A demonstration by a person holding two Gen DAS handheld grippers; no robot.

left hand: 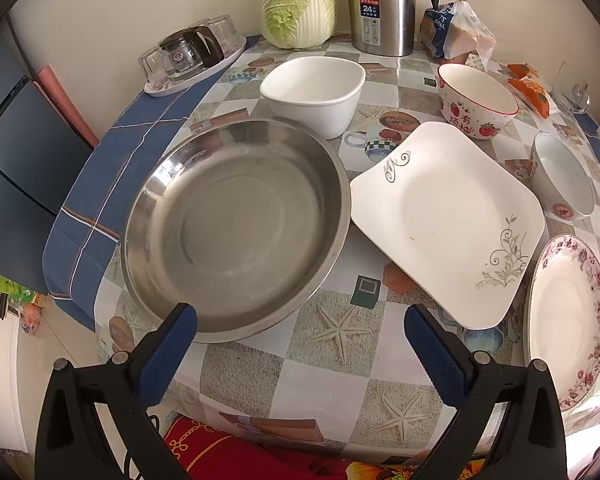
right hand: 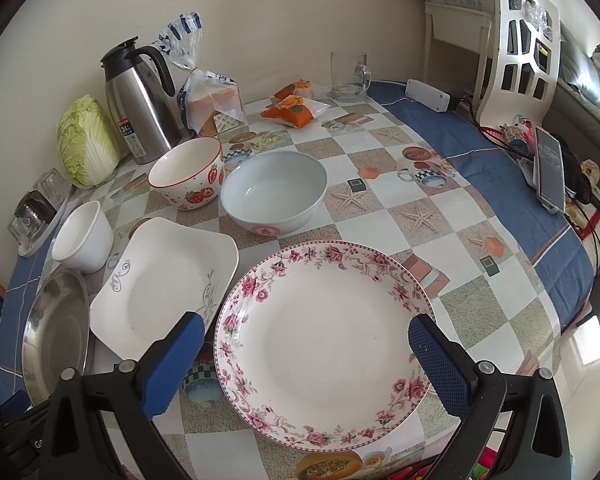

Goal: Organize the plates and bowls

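Observation:
A large steel basin (left hand: 236, 228) lies on the table just ahead of my open left gripper (left hand: 300, 320), whose left finger sits at its near rim. Beside it are a square white plate (left hand: 448, 220), a white rounded bowl (left hand: 314, 90), a strawberry bowl (left hand: 476, 100), a pale bowl (left hand: 562, 178) and a floral plate (left hand: 568, 320). My open right gripper (right hand: 306, 332) hovers over the floral plate (right hand: 324, 340), holding nothing. The right view also shows the square plate (right hand: 164, 284), pale bowl (right hand: 274, 192), strawberry bowl (right hand: 186, 172), white bowl (right hand: 84, 236) and basin (right hand: 56, 332).
Along the wall stand a cabbage (left hand: 298, 2), a steel thermos (left hand: 380, 6), bagged bread (right hand: 212, 100) and a tray of glasses (left hand: 192, 56). Orange snack packets (right hand: 292, 110), a glass mug (right hand: 350, 76), a power strip (right hand: 428, 96) and a phone (right hand: 550, 168) sit toward the right.

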